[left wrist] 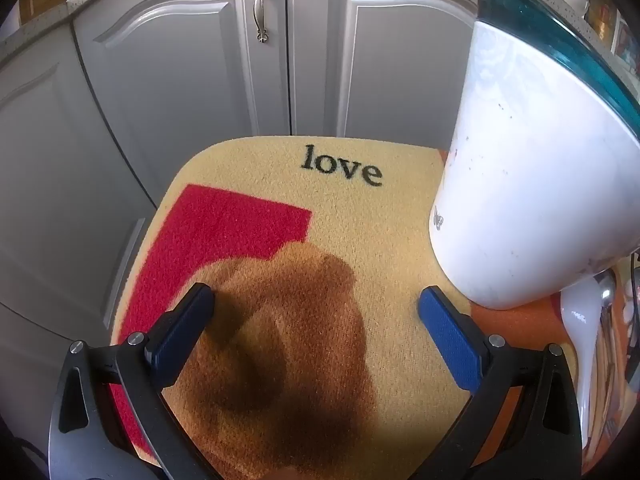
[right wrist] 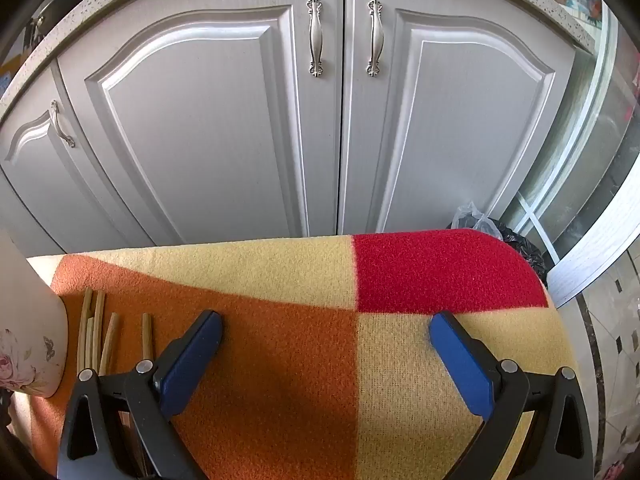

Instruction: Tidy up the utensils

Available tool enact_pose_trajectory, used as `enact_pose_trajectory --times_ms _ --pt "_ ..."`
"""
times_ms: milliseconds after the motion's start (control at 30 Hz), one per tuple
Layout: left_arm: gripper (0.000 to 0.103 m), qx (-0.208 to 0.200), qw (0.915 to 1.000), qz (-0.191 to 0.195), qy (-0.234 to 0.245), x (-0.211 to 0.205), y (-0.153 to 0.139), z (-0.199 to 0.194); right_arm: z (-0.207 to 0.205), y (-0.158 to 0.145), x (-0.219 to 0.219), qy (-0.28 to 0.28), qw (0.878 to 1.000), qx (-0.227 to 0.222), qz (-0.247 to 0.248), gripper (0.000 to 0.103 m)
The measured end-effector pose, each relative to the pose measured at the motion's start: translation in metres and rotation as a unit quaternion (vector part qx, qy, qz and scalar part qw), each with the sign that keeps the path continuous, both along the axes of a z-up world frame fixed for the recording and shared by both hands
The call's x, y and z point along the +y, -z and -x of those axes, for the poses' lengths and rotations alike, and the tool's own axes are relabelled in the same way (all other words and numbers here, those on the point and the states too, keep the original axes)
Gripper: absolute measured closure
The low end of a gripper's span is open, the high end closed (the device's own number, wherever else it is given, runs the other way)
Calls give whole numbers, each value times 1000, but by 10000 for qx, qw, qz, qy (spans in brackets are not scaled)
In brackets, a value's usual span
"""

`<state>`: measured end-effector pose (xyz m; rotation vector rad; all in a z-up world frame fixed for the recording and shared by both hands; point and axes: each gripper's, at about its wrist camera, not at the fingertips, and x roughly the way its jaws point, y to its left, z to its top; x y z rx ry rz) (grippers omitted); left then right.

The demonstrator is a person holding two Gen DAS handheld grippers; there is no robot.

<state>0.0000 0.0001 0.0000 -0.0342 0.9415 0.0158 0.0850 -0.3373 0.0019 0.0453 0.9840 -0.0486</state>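
Both the left gripper (left wrist: 316, 300) and right gripper (right wrist: 326, 326) hover wide open and empty above the mat (right wrist: 280, 264), so the right should angle toward the chopsticks (right wrist: 96, 332) beside the white holder (left wrist: 520, 184), pinching one midway.

- Fuzzy pile mat (left wrist: 360, 216), matt cloth in yellow, red and orange.
- Glossy white ceramic holder (left wrist: 532, 184), smooth, with a teal glassy rim.
- Pale wooden chopsticks (right wrist: 96, 328), matt.
- Blue gripper pads (right wrist: 460, 364), finely textured, on matt black plastic.
- Satin grey cabinet doors (right wrist: 224, 140); brushed metal handles (right wrist: 315, 36).
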Motion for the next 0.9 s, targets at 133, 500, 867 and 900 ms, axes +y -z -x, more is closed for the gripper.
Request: enact_pose_trajectory --times_ms 133,500,867,900 --pt "0 1 10000 13 -1 0 0 0 0 0 -2 -6 10000 22 -26 0" --pt "6 176 9997 -5 -141 -2 -21 19 63 -72 -24 -257 9990 283 -236 10" --pt "6 -558 9971 454 229 -34 -136 114 191 -152 8 -24 9985 -133 -533 10" --pt "6 -612 9964 504 293 -34 -148 124 199 -163 14 -66 9985 -291 -459 10"
